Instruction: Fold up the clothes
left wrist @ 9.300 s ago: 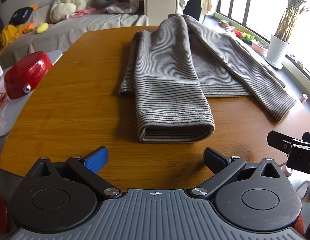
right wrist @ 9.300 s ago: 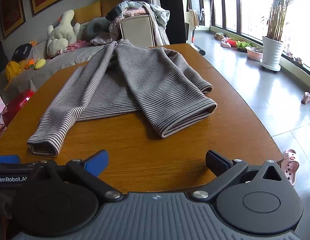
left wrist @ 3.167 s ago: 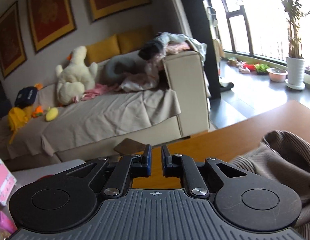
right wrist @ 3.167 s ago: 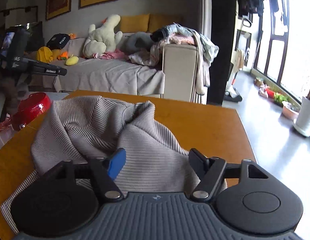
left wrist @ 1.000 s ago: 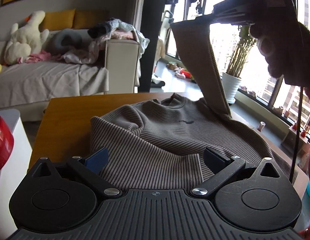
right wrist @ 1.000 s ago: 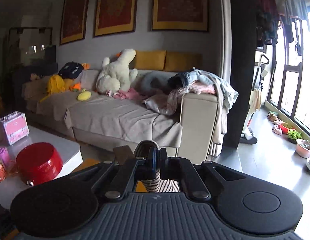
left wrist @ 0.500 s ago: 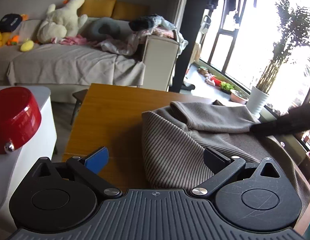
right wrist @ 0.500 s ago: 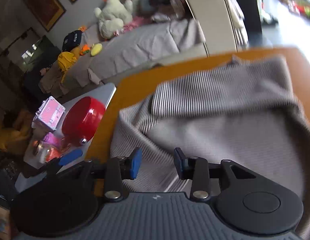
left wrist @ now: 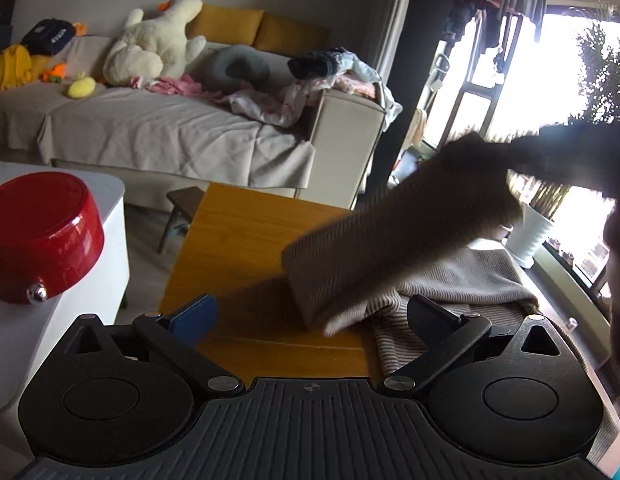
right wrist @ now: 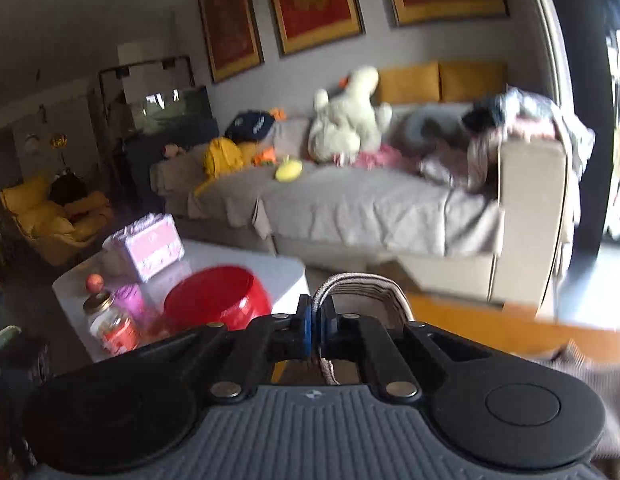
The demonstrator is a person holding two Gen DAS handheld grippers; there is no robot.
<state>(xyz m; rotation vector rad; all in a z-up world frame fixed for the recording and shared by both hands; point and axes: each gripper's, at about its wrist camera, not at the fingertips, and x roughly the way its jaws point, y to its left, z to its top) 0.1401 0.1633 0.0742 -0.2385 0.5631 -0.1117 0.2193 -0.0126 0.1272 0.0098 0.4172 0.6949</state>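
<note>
A grey-brown striped sweater [left wrist: 461, 280] lies bunched on the wooden table [left wrist: 246, 240]. My left gripper [left wrist: 310, 320] is open and empty, hovering over the table's near edge beside the sweater. My right gripper [right wrist: 317, 330] is shut on a fold of the sweater's sleeve [right wrist: 361, 288]. In the left wrist view that sleeve [left wrist: 397, 236] hangs lifted and blurred above the table, held from the upper right by the right gripper [left wrist: 521, 156].
A red bowl [left wrist: 42, 240] sits on a white side table [left wrist: 114, 208] left of the wooden table. A grey sofa [left wrist: 170, 132] with toys and clothes stands behind. A white plant pot [left wrist: 529, 236] stands by the window at right.
My right gripper has shut on the sweater's sleeve and lifted it up off the pile. My left gripper has stayed open near the table's edge.
</note>
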